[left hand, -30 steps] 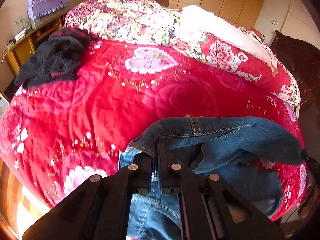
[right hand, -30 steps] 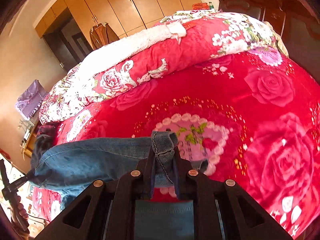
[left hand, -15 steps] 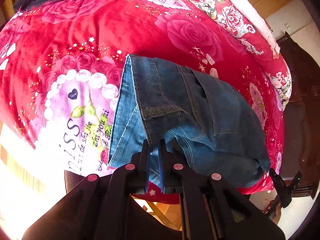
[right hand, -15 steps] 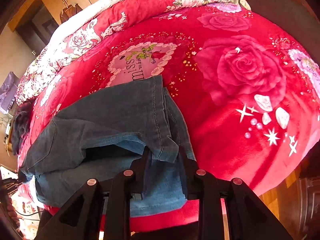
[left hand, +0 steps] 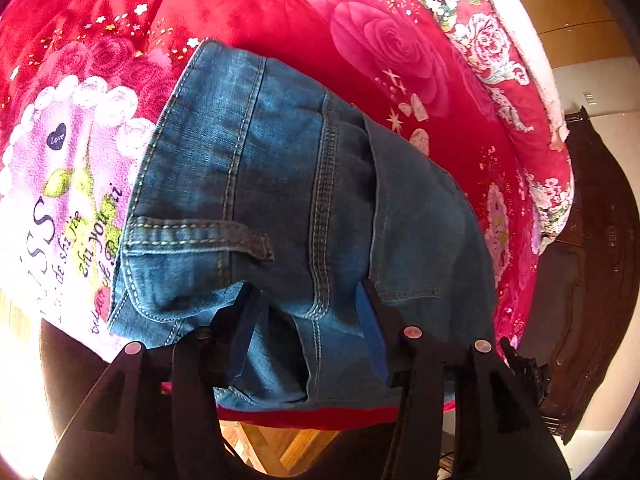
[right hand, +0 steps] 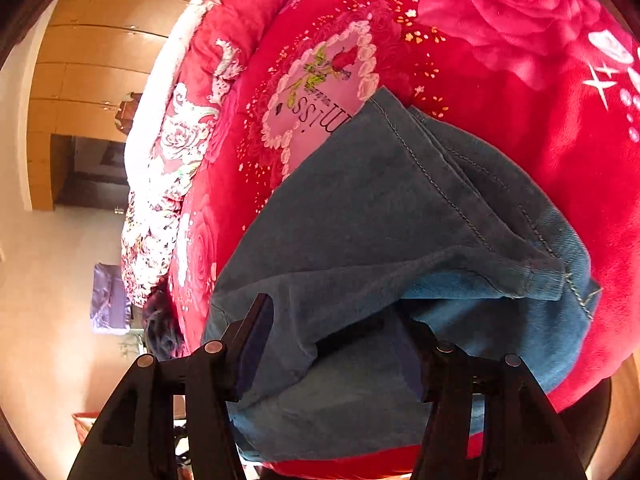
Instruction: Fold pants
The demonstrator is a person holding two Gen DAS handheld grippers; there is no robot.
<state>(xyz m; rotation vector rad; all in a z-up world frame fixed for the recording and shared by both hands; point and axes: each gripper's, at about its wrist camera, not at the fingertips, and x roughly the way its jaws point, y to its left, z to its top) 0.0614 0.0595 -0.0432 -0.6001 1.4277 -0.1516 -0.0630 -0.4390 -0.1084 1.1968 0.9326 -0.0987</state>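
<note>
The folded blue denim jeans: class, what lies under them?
Under the folded blue denim jeans lies the red rose-patterned plush blanket, its pink heart print with lettering partly covered. How far the print continues beneath the denim cannot be seen.

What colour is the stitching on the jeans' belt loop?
Pale cream thread on the belt loop of the blue jeans; clearest in the left wrist view.

left gripper (left hand: 306,300): matte black angular fingers, round silver screws, blue pads | right gripper (right hand: 334,326): same black frame with cut-outs, silver screw heads, dark blue pads
</note>
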